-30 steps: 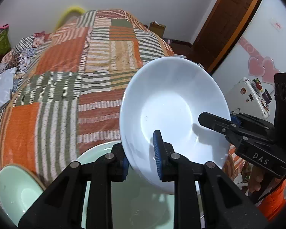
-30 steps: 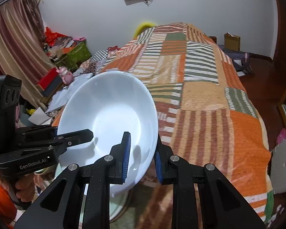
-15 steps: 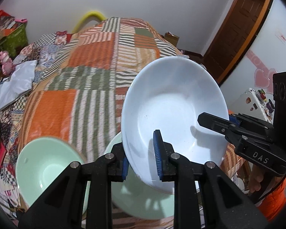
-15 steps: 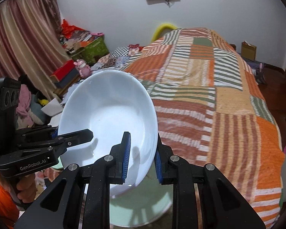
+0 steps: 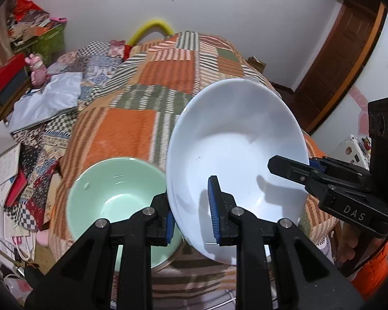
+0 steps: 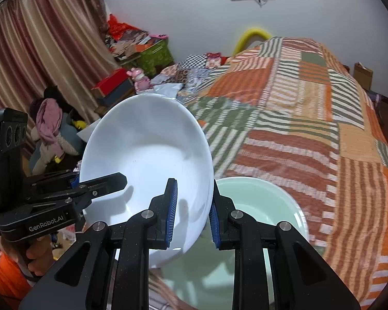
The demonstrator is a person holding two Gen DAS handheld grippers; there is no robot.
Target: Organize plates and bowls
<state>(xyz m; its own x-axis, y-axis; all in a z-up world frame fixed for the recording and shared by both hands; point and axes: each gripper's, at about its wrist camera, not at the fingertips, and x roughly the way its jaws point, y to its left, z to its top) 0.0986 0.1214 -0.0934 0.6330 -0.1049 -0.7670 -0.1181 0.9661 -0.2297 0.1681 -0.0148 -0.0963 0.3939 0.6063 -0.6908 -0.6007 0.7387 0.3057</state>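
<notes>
A white bowl is held in the air, tilted, by both grippers on opposite sides of its rim. My left gripper is shut on its near rim; my right gripper is shut on the other rim, and each shows in the other's view. The white bowl also shows in the right wrist view. A mint green bowl sits on the bed edge below and left of it. A mint green plate lies on the bed under the white bowl in the right wrist view.
The patchwork quilt covers the bed ahead. Clutter, books and papers lie on the floor at left. A wooden door stands at the right. Curtains and boxes line the far left.
Both grippers have carried the white bowl leftward together. The green bowl has come into fuller view beside it, and the green plate now lies to the right below.
</notes>
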